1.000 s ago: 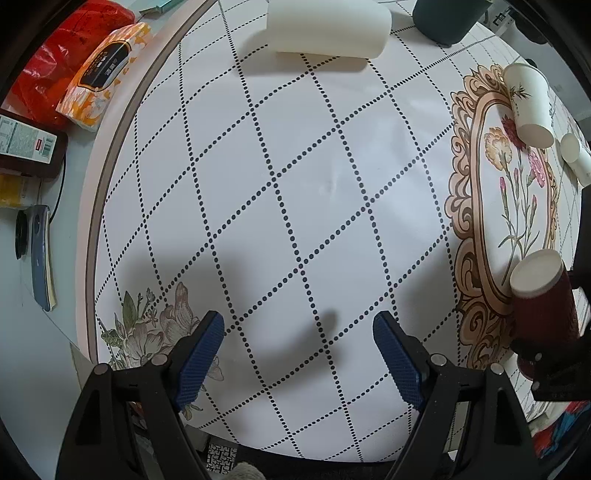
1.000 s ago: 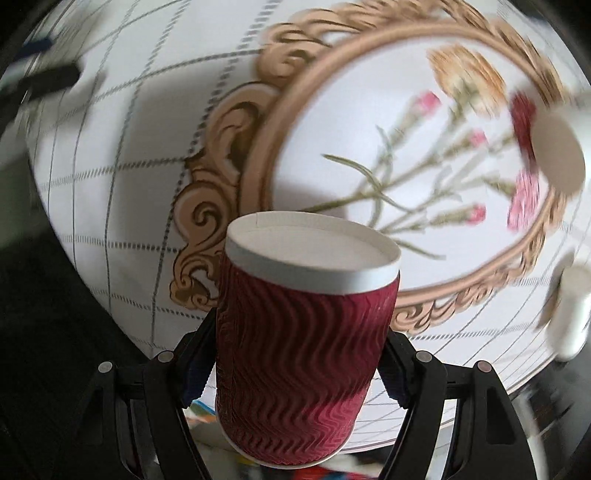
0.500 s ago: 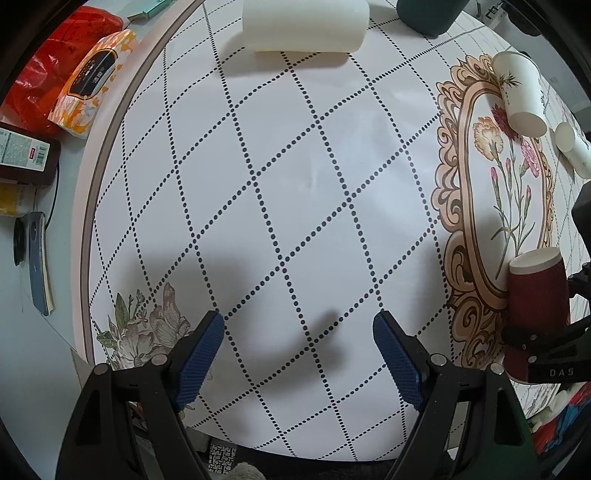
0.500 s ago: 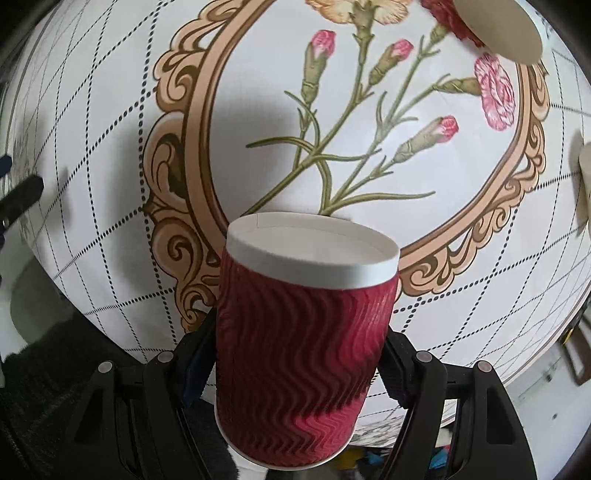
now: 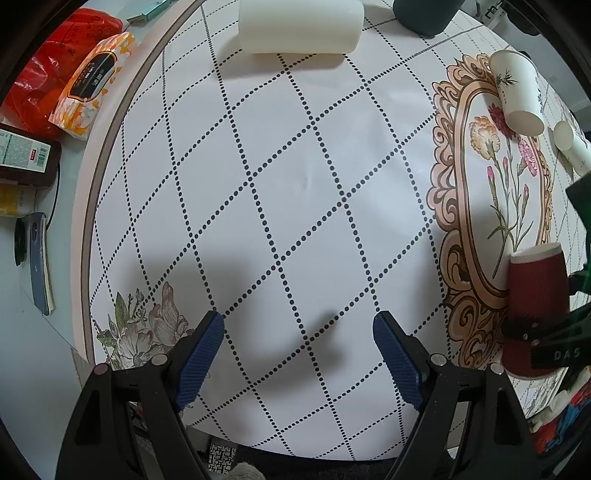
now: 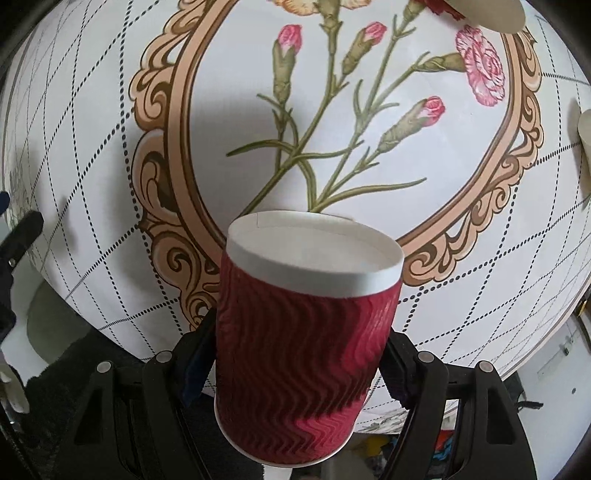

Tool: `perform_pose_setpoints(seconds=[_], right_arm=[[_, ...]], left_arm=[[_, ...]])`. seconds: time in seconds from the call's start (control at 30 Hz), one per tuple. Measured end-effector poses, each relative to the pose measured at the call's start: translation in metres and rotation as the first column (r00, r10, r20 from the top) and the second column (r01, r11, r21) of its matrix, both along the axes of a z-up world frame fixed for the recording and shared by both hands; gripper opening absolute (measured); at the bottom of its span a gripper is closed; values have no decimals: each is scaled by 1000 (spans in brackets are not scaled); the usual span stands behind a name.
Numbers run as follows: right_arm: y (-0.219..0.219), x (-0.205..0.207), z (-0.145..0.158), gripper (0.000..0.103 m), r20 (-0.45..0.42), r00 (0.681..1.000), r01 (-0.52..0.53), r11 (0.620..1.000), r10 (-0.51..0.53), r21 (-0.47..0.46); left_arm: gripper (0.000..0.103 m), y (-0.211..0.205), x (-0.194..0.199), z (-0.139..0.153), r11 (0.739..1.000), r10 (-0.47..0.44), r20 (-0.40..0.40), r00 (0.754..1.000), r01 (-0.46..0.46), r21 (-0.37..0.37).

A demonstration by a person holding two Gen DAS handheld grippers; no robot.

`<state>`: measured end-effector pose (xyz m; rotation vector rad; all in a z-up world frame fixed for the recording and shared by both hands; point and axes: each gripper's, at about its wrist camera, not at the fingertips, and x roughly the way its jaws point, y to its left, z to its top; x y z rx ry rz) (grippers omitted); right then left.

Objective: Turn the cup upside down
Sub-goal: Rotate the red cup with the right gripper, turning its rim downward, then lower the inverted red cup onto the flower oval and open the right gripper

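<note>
A dark red ribbed paper cup (image 6: 306, 354) is clamped between my right gripper's (image 6: 295, 373) two fingers. Its closed white base faces away from the camera and its mouth points back toward it. The cup hangs over the near edge of the floral oval on the tablecloth (image 6: 369, 110). In the left wrist view the same cup (image 5: 535, 299) shows at the far right, held in the right gripper (image 5: 546, 332). My left gripper (image 5: 299, 354) is open and empty above the diamond-patterned cloth.
Two white paper cups (image 5: 517, 92) (image 5: 569, 144) lie at the far right. A white roll (image 5: 299, 26) and a dark container (image 5: 424, 14) sit at the back. A red bag (image 5: 55, 70), an orange packet (image 5: 92, 85) and a phone (image 5: 37, 258) lie at the left.
My right gripper has swung with the red cup, and the floral oval now faces it more squarely. The left gripper view has shifted slightly and its jaws stay open.
</note>
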<state>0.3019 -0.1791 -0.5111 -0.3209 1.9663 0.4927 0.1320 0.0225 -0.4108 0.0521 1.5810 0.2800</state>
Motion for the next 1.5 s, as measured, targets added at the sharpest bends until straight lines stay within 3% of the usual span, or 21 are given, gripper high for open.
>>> perform_pose_setpoints(seconds=[0.1,0.5,0.57,0.63,0.87,1.07,1.17,1.27,1.33,1.5], right_arm=[[-4,14,4,88,-7,1000,13,1000,-13,13],[-4,69,16,88,-31,998,57,998,-57,7],[1,70,22,86,-31,998,63,998,-63,3],[0,73,16,73,-27,997,67,998,-67,2],[-4,75,14,72,15,997,75,997,-75,16],[-23,82,37,72,116,981,149,986,-157,71],[-37,87,56,72,208,955,190,975,-212,119],[-52,91,81,72,329,902,233,956,-281,179],[-63,94,96,71,409,846,268,935,-343,231],[-88,94,121,72,584,629,341,857,-513,385]], left_arm=[[82,-2,0,2,1000,-3,1,1000,3,-1],[82,-8,2,3,1000,-16,0,1000,16,6],[82,-10,1,3,1000,-17,-1,1000,17,7],[82,-10,0,2,1000,-19,-4,1000,19,6],[82,-12,-3,-2,1000,-18,-14,1000,18,1],[82,-15,0,-1,999,-35,-15,999,35,7],[82,-17,2,1,999,-42,-15,999,42,11],[82,-19,6,2,999,-47,-16,999,47,11],[82,-22,15,5,999,-51,-17,999,51,10],[82,-30,27,6,998,-65,-18,998,65,10]])
